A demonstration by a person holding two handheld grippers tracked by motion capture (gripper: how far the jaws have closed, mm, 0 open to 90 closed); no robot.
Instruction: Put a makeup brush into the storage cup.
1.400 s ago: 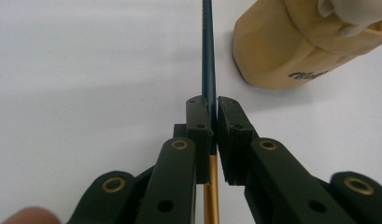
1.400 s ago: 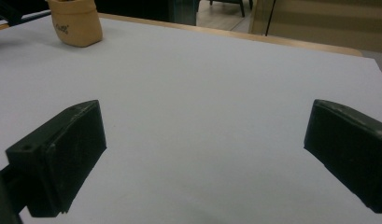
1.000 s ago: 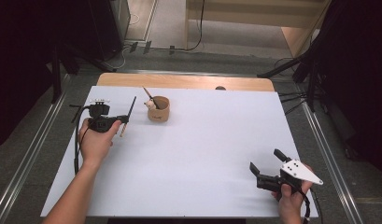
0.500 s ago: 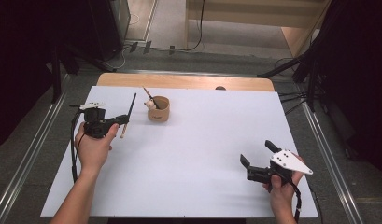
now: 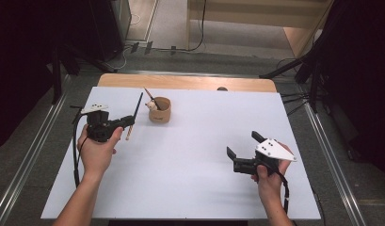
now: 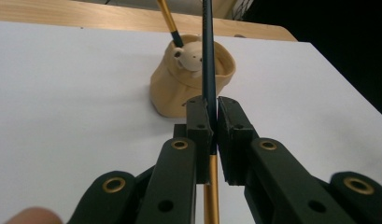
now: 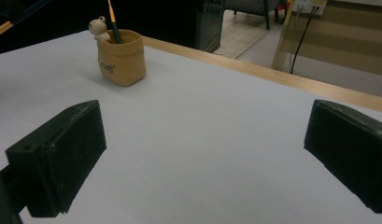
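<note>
My left gripper (image 5: pixel 127 123) is shut on a thin pencil (image 5: pixel 136 109) with a dark upper shaft and a gold lower end, held slanting upward just left of a tan fabric cup (image 5: pixel 159 111). In the left gripper view the pads (image 6: pixel 199 116) pinch the pencil (image 6: pixel 208 56), and the cup (image 6: pixel 179 91) stands right behind it. The cup holds a second pencil (image 6: pixel 168 18) and a small pale figure (image 6: pixel 191 59). My right gripper (image 5: pixel 242 146) hovers open over the right front of the white table. Nothing lies between its pads (image 7: pixel 62 154), and it faces the cup (image 7: pixel 121 58).
The white tabletop (image 5: pixel 204 179) has a wooden strip (image 5: pixel 185 83) along its far edge. Metal rails run along both sides of the table on the grey floor. Dark equipment and cables stand beyond the far edge.
My right gripper has moved left and away from the front edge, toward the middle of the table, still open. The left gripper has shifted only slightly with the pencil.
</note>
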